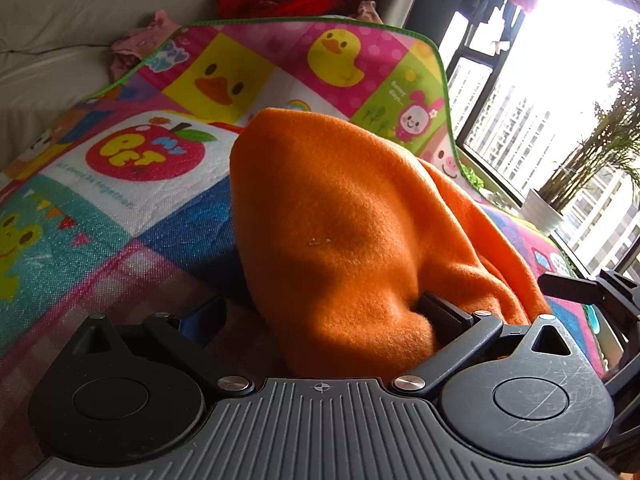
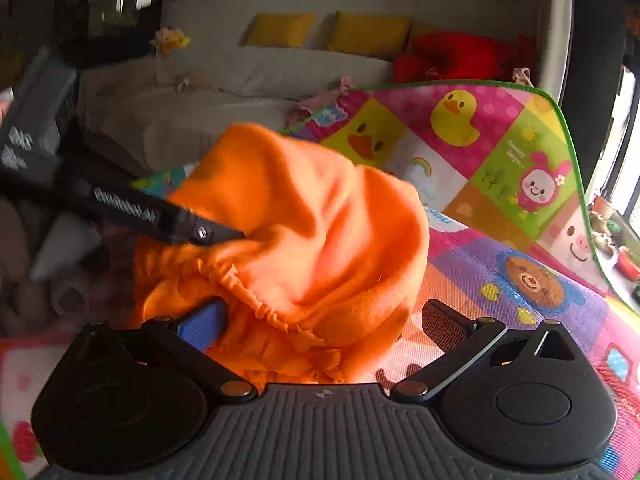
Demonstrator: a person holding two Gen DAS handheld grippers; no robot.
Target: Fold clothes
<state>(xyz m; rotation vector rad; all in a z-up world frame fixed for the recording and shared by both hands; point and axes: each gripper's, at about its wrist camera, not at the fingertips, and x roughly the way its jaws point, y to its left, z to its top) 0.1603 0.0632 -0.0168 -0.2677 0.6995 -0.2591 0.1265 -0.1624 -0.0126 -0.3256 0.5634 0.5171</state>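
Left hand-held gripper (image 1: 336, 320) clamps orange garment (image 1: 340, 220); right hand-held gripper (image 2: 324, 324) wide apart around it, above play mat (image 2: 500, 280)

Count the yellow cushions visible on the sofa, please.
2. In the right wrist view, one yellow cushion leans against the sofa back, the other just right of it. More may be hidden.
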